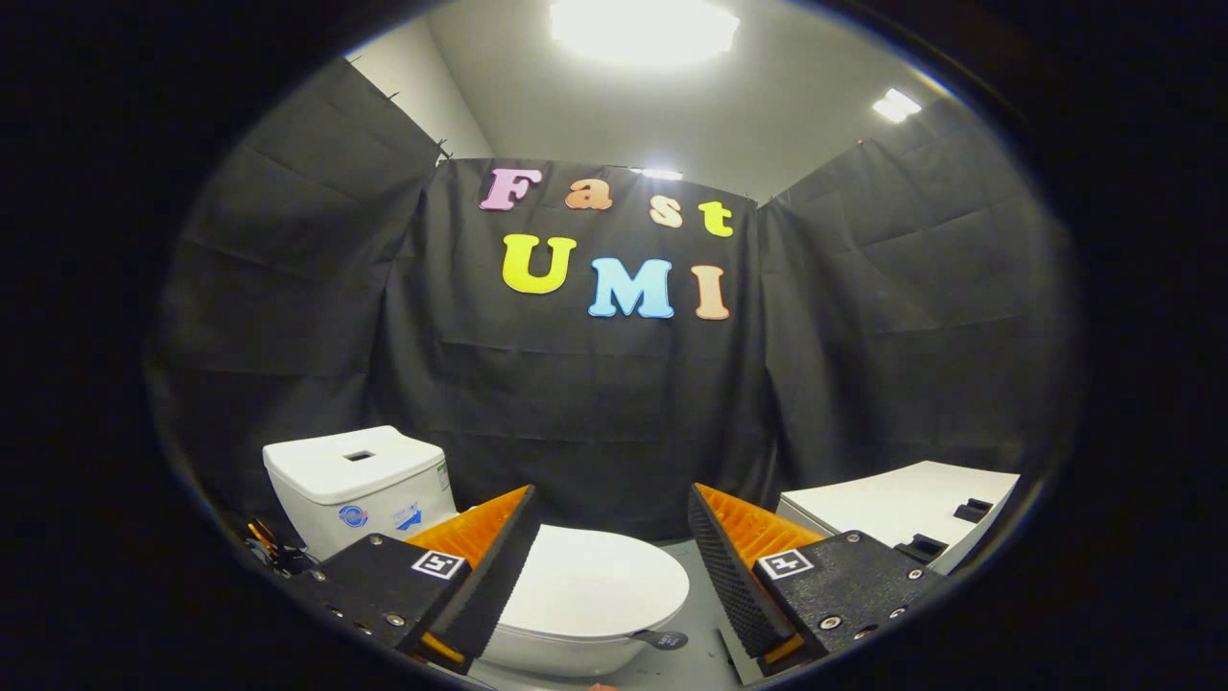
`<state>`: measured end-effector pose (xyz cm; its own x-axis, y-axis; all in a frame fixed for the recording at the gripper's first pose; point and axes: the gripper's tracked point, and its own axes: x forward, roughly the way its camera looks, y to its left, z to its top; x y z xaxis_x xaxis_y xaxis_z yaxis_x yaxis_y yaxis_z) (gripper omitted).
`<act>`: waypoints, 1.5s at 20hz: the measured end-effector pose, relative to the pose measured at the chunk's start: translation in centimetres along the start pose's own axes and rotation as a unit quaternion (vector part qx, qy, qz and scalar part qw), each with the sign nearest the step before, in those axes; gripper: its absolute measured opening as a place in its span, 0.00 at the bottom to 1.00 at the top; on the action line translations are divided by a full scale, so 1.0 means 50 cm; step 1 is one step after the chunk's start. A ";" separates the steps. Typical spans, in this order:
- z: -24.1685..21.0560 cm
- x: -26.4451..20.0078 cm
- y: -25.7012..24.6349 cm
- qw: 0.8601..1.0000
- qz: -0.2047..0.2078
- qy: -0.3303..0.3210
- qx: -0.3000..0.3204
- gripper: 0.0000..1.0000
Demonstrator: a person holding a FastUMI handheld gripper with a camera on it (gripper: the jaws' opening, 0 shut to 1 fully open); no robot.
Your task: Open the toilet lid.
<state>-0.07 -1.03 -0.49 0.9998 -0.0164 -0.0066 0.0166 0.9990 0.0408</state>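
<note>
Tool [609,557] hangs released, fingers spread above the closed toilet lid [600,581], touching nothing.

We see the gripper [610,537] as two wedge-shaped fingers [494,576] rising from two black blocky mounts [384,585]. Inner faces of the fingers carry a fine ridged, knurled texture; outer backs show ribbed slats. Each mount has a matte, slightly grainy surface with bevelled edges. One square white-bordered black-and-white marker [437,563] sits on top of each mount, near the finger base. Small silver screws [394,620] dot the mount tops, several per side, along the edges. The fingers stand well apart, nothing between them pressed.
</note>
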 end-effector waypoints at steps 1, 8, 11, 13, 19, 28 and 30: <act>-0.007 0.002 -0.008 1.000 -0.001 0.003 0.007 0.95; -0.038 0.023 -0.048 0.995 -0.012 0.011 0.100 0.95; -0.062 0.042 -0.074 0.992 -0.025 0.017 0.122 0.94; -0.089 0.053 -0.088 0.990 -0.032 0.029 0.137 0.95; -0.159 0.078 -0.100 0.977 -0.042 0.052 0.201 0.96; -0.247 0.105 -0.113 0.955 -0.053 0.072 0.284 0.96; -0.267 0.112 -0.121 0.946 -0.059 0.072 0.309 0.96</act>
<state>5.34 -6.64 -14.13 0.9803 -0.0761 -0.1823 0.1731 0.7750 0.6078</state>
